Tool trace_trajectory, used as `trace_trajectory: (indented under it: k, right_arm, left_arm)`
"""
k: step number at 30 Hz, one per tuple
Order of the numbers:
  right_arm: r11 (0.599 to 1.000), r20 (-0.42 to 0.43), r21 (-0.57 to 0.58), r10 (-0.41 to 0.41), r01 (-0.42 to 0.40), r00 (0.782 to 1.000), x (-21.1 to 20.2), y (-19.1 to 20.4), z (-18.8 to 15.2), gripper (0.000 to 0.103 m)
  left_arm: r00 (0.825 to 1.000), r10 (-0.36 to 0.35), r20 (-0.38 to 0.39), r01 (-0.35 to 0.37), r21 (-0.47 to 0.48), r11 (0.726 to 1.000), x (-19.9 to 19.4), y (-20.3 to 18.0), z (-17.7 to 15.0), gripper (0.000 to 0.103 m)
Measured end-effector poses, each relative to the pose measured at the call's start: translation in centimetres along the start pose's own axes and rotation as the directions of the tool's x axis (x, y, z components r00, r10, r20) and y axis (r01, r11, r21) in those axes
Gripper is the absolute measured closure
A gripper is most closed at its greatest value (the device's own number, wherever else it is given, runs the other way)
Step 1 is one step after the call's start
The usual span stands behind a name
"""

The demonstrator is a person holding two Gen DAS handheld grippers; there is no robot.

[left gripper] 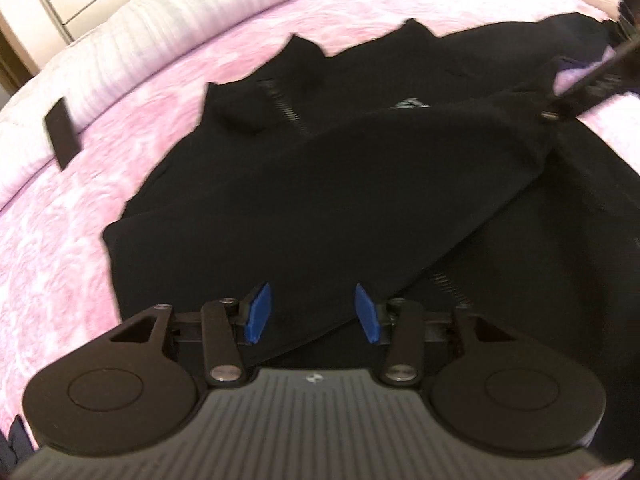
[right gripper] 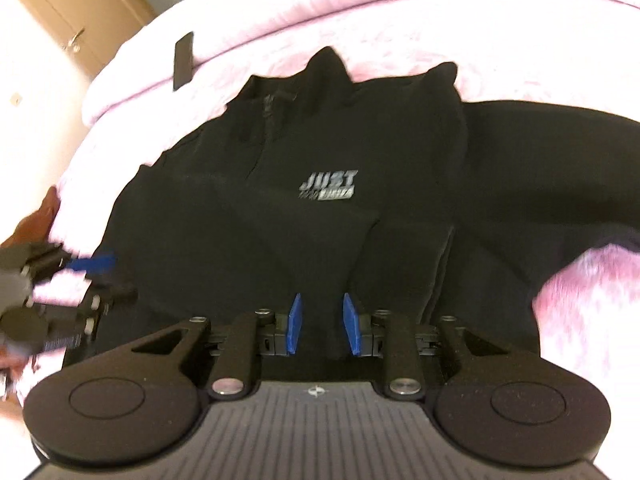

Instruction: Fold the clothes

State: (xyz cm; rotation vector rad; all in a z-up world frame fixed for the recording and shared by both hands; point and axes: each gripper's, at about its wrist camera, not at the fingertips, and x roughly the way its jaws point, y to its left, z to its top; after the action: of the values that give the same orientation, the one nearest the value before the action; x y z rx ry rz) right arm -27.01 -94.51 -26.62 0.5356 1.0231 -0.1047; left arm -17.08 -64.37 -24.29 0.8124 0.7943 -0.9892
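Both sets of blue pads stand apart with nothing clamped: the left gripper point(left gripper: 314, 312) wide over a folded-over flap of the black jacket point(left gripper: 340, 200), the right gripper point(right gripper: 323, 328) narrower, only dark cloth lying beneath the gap. My read: one side panel is already laid across the front and both hands are free between folds. Next call is likely the sleeve point(right gripper: 560, 168) trailing off to the right of the right fingers; pinch it near the cuff and carry it inward. Farther ahead of the right fingers, a chest logo point(right gripper: 328, 186) reads "JUST", lower line blurred. Beyond, the pink bedspread point(left gripper: 120, 92).
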Motion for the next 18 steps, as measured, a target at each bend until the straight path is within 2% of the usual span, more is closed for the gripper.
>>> trace_trajectory:
  k: [3,6,7,9,11,15,18]
  right_arm:
    - [1.000,-0.035,0.014,-0.016,0.017,0.999,1.6,-0.8,1.0,0.072]
    - [0.999,0.058,0.044,-0.017,0.014,0.998,-1.8,-0.8,1.2,0.068]
    - [0.998,0.090,0.059,-0.020,0.015,0.996,-3.1,-0.8,1.2,0.063]
    - [0.992,0.115,0.116,-0.057,0.044,0.992,-5.3,-2.0,0.6,0.062]
    - [0.981,0.128,0.172,-0.112,0.090,0.985,-7.4,-3.3,-0.2,0.056]
    - [0.926,0.161,0.317,-0.263,0.202,0.951,-12.1,-7.9,-1.9,0.052]
    - [0.854,0.212,0.454,-0.381,0.255,0.900,-15.2,-12.4,-2.8,0.049]
  left_arm:
    - [0.999,-0.033,-0.025,0.033,0.007,0.999,0.7,-1.1,0.0,0.059]
    - [0.999,-0.048,-0.017,0.048,0.043,0.998,0.6,-1.8,0.3,0.059]
    - [0.998,-0.054,-0.013,0.055,0.047,0.997,0.3,-2.0,0.4,0.059]
    - [0.998,-0.065,-0.002,0.065,0.051,0.997,-0.3,-2.4,0.7,0.057]
    - [0.996,-0.083,0.015,0.082,0.053,0.995,-0.9,-3.0,1.7,0.054]
    - [0.991,-0.118,0.060,0.109,0.131,0.985,-1.3,-6.0,4.7,0.052]
    - [0.985,-0.143,0.100,0.126,0.160,0.979,-2.0,-8.1,7.3,0.044]
